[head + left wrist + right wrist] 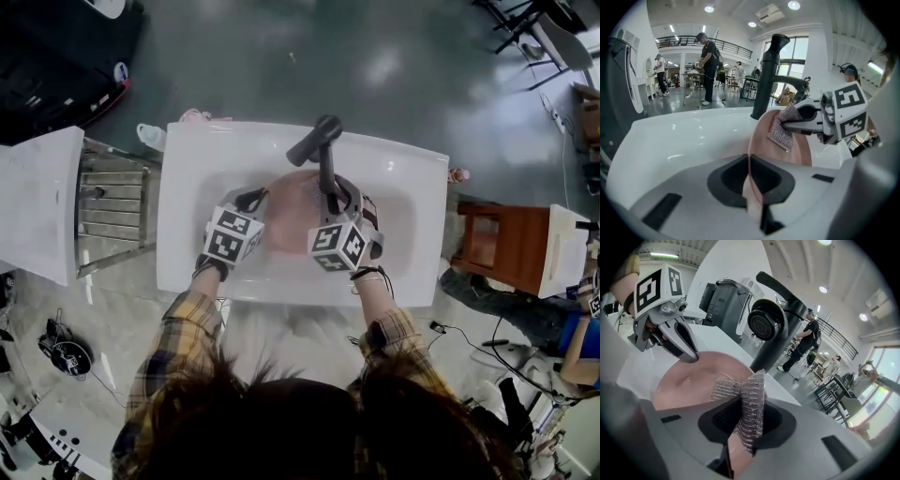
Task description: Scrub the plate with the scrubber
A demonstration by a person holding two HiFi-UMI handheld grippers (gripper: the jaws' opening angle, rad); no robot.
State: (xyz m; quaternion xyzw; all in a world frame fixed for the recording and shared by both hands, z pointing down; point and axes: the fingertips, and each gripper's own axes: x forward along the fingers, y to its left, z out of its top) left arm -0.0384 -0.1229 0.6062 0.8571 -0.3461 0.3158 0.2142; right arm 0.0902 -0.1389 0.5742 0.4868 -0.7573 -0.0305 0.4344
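Pink round plate [292, 214] sits tipped up in the white sink [412, 187]. The left gripper [752, 187] has its fingers pinched on the plate's rim. The right gripper [740, 430] has its fingers holding a silvery mesh scrubber [751, 399] against the plate.

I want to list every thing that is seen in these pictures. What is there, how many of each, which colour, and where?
sink: one, white, in the middle
faucet: one, black, at the sink's far edge
plate: one, pink, inside the sink
scrubber: one, silvery mesh, at the plate's face
rack: one, grey metal, left of the sink
stool: one, brown wood, right of the sink
bystander: one nearby, dark clothes, in the hall behind; others are too far to count
sleeves: two, yellow-brown plaid, at the near side of the sink
left gripper: one, grey, shut on the plate's rim
right gripper: one, grey, shut on the scrubber
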